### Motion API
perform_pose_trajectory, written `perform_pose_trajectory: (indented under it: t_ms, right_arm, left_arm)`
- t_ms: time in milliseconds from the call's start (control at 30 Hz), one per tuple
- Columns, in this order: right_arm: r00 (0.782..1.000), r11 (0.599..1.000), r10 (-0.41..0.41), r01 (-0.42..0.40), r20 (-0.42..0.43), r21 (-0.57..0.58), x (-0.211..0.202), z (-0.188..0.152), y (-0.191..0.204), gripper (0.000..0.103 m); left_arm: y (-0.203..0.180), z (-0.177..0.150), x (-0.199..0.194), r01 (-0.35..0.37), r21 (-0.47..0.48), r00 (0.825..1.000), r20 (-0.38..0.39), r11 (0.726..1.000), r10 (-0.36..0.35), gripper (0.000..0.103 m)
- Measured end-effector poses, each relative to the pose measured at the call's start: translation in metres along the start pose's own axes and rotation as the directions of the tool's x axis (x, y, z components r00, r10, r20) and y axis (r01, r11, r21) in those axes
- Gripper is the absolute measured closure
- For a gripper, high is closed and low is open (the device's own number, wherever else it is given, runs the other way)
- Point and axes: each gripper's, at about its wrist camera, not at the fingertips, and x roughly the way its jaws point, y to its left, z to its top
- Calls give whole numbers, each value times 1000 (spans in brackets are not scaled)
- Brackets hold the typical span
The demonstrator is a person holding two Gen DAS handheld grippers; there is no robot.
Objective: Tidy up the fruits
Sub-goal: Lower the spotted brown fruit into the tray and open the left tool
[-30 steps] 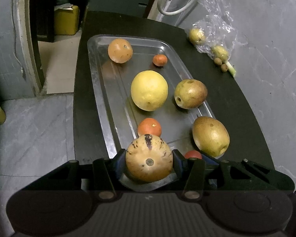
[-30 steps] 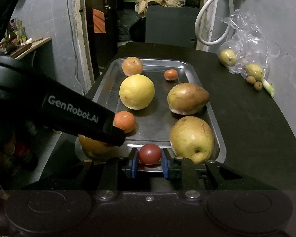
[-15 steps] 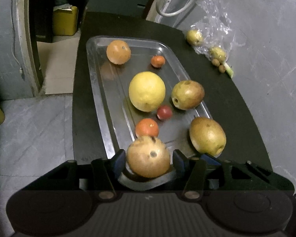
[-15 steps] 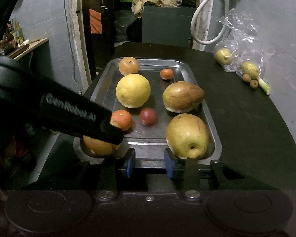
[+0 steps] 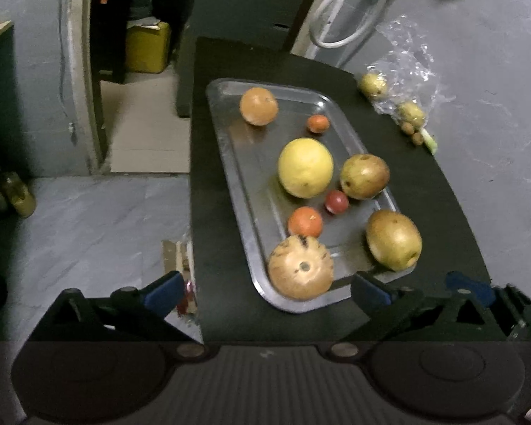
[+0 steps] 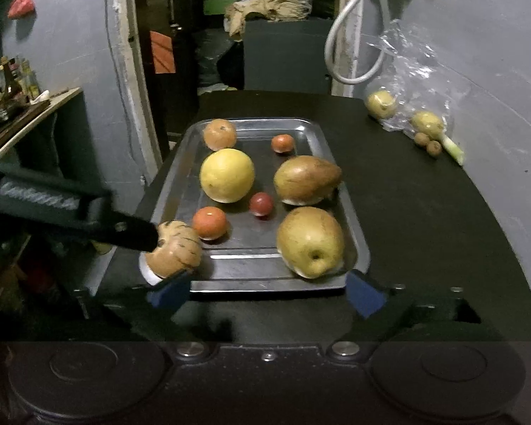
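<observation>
Left wrist view: both tongs, left tongs (image 5: 263, 292) and right tongs (image 6: 267, 295), are spread and empty. The speckled pear (image 5: 301, 267) sits in the tray's (image 5: 226, 163) near-left corner; firm, bruisable, best gripped across its widest part.

Grey walls (image 6: 495, 53), tiled floor (image 5: 88, 219), dark doorway (image 6: 180, 35).

white lettering on the left tongs (image 6: 152, 237) arm is too blurred to read; no other text is legible.
</observation>
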Motion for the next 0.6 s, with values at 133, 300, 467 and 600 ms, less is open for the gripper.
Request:
perform_pose_trajectory:
  t_ms: [133,300,467,600]
  right_arm:
    - [1000,999,-22,22,0,32,-3,1,-8,1]
    - [998,996,-54,55,-21,65,0,-1,-18,1]
    - [997,993,-81,82,-18,86,1,-1,-26,1]
    - [995,989,-100,100,0,107,0,1,-36,1]
  left_arm:
    - [2,-5,-3,-6,-3,999,-33,1000,6,1]
    - [-2,-8,-3,-19,16,998,-65,1000,20,1]
    - [-11,-4,-1,-35,42,996,-81,998,38,1]
    - [-19,4,1,-37,67,996,-82,997,42,1]
